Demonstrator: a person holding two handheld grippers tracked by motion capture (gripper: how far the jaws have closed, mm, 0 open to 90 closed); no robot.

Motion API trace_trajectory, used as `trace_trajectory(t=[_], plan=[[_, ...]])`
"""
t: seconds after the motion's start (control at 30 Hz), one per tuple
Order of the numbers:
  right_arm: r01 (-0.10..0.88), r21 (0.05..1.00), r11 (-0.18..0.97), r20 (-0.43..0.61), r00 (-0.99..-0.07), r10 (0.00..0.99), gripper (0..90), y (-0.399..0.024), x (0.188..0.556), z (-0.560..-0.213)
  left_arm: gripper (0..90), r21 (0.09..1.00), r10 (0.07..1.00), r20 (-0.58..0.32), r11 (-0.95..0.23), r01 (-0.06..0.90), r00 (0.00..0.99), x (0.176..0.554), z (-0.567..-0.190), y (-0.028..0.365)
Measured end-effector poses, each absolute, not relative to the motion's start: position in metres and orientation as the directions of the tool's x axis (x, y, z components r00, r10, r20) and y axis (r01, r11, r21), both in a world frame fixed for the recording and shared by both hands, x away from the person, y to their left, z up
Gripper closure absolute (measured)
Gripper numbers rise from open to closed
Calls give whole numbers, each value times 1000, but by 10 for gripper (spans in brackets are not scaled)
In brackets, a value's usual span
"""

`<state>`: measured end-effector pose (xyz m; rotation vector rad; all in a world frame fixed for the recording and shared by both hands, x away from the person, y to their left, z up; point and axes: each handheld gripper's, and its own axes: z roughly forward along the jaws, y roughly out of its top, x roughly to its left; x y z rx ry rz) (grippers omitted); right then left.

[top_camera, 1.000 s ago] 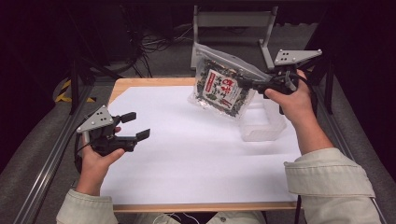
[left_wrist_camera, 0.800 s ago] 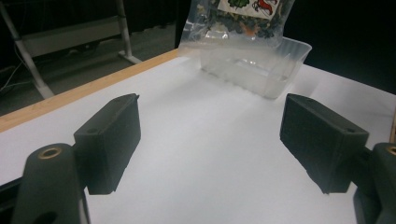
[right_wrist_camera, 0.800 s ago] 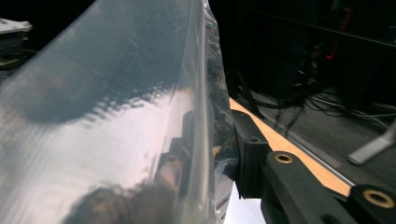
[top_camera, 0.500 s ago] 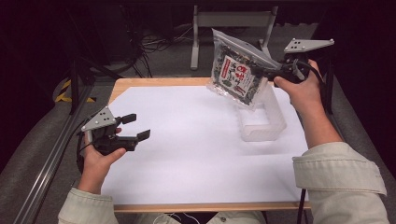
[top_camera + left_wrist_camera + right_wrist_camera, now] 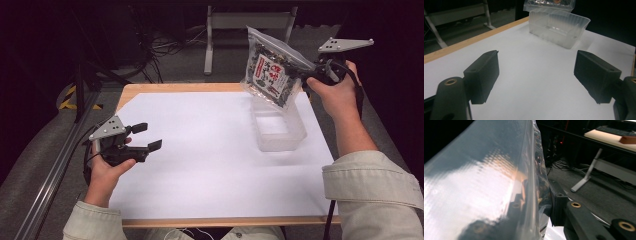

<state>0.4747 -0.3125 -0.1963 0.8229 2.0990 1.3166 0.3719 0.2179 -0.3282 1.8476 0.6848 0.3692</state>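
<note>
From above, the right gripper (image 5: 306, 76) has its jaws clamped on one edge of a clear snack bag (image 5: 270, 75), which hangs in the air just ahead of them, above the far end of a clear plastic tray (image 5: 278, 126) on the white bench (image 5: 210, 165). A red-and-white label with dark script sits on the bag's face; I cannot read it. The left gripper (image 5: 147, 136) hovers low over the near left of the bench, jaws apart with nothing between them, well away from the tray.

In the left gripper view, bare bench lies between the spread jaws; the tray (image 5: 559, 27) stands far ahead, the bag's lower edge (image 5: 549, 5) just over it.

In the right gripper view, the shiny bag film (image 5: 486, 182) is pinched between the jaws; beyond lie a floor with cables (image 5: 564, 167) and a metal stand leg (image 5: 586, 177).
</note>
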Motion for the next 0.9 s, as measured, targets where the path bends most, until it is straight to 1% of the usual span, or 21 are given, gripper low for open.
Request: trace_trajectory(t=[0.33, 0.57, 0.9], plan=[[232, 909, 347, -128, -636, 761, 764, -330, 471, -196, 213, 924, 617, -81, -248, 291, 783, 372, -330, 218], [252, 902, 351, -132, -615, 778, 764, -341, 469, -203, 212, 923, 616, -84, -249, 294, 783, 373, -331, 217], [252, 902, 351, -134, -608, 782, 764, -343, 467, -214, 211, 919, 617, -82, -257, 299, 783, 374, -332, 217]])
